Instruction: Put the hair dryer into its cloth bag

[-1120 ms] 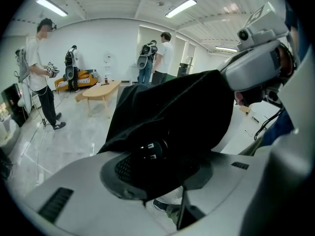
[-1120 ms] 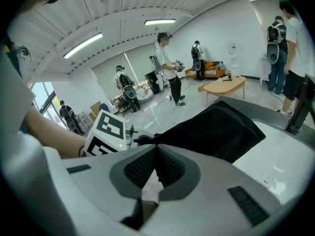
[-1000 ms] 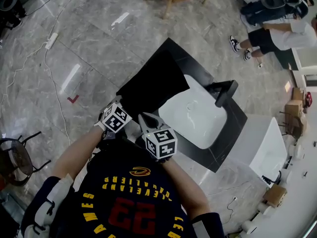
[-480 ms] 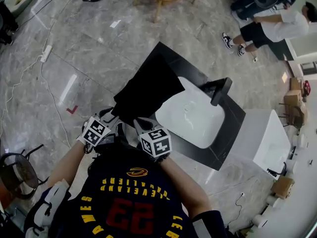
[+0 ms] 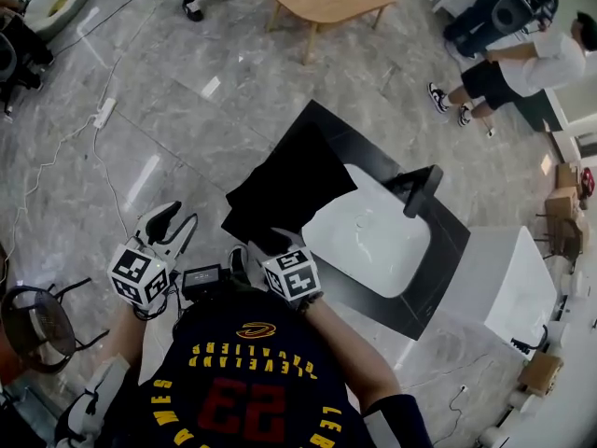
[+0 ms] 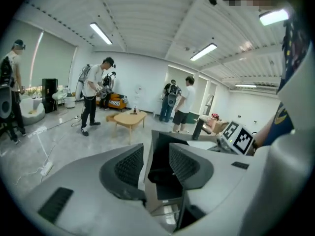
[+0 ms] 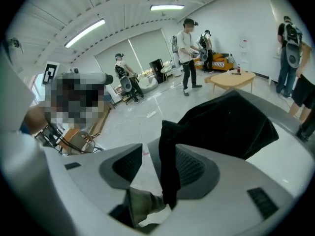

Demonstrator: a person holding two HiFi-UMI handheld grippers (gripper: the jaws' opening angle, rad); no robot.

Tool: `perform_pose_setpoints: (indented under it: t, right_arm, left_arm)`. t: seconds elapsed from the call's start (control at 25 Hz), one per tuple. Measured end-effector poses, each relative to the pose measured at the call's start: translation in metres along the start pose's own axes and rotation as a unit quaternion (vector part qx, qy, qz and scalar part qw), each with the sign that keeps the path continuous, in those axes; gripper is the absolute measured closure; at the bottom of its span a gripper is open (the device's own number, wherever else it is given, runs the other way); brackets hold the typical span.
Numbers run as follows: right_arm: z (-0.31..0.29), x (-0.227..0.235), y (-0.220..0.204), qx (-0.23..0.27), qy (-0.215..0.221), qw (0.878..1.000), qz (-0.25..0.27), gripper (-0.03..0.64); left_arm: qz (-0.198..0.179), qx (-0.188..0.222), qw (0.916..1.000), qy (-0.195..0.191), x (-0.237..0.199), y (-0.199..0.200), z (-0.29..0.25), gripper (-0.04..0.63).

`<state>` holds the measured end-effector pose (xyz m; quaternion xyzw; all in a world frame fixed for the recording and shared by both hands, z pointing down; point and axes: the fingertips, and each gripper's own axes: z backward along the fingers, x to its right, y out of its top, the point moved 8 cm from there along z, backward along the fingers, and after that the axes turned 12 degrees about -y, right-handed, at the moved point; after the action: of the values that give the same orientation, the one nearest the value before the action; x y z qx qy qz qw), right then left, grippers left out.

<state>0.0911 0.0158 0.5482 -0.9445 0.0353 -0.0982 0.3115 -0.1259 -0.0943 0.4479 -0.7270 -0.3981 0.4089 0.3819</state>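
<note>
The cloth bag (image 5: 291,183), black, is found lying on the dark countertop (image 5: 446,246), just beside the white basin (image 5: 373,243) on its left, with its near corner at the counter's front edge; the hair dryer cannot be made out in any view. The right gripper (image 7: 158,164) is held at that near corner; its jaws have just been opening and are released, standing apart; a fold of the bag's cloth is seen between them, close against one pad, with a clear gap to the other; it is not clamped. The left gripper (image 5: 173,220) is held off to the left, well apart from the counter; its jaws are parted and nothing is grasped; the bag is seen only beyond them. A black faucet (image 5: 420,189) is noted at the basin's far rim.
</note>
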Motion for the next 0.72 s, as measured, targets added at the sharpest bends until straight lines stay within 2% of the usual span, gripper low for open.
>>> perform_pose_setpoints:
  t: [0.12,0.24,0.36,0.44,0.56,0.64,0.72]
  right_arm:
    - [0.029,0.019,0.027,0.076,-0.018,0.997,-0.03,0.43]
    - [0.077,0.035,0.065,0.162,-0.01,0.984,-0.078,0.43]
    - [0.136,0.038,0.099,0.249,0.0,0.964,-0.091,0.431]
    - [0.172,0.034,0.12,0.303,0.004,0.949,-0.083,0.432]
    - [0.214,0.024,0.138,0.369,0.0,0.926,-0.072,0.496]
    - [0.23,0.021,0.139,0.399,-0.003,0.914,-0.074,0.565]
    - [0.236,0.021,0.134,0.412,-0.002,0.908,-0.082,0.605]
  left_arm:
    - [-0.038,0.041,0.9983,-0.019,0.034,0.047,0.005,0.433]
    - [-0.05,0.095,0.9926,-0.056,0.069,0.096,0.008,0.433]
    - [-0.032,0.162,0.9806,-0.106,0.104,0.138,0.007,0.433]
    - [-0.039,0.19,0.9712,-0.138,0.128,0.159,0.004,0.433]
    - [-0.078,0.197,0.9615,-0.175,0.159,0.175,-0.009,0.434]
    - [-0.094,0.181,0.9609,-0.187,0.173,0.173,-0.023,0.434]
    - [-0.089,0.168,0.9627,-0.193,0.18,0.167,-0.034,0.453]
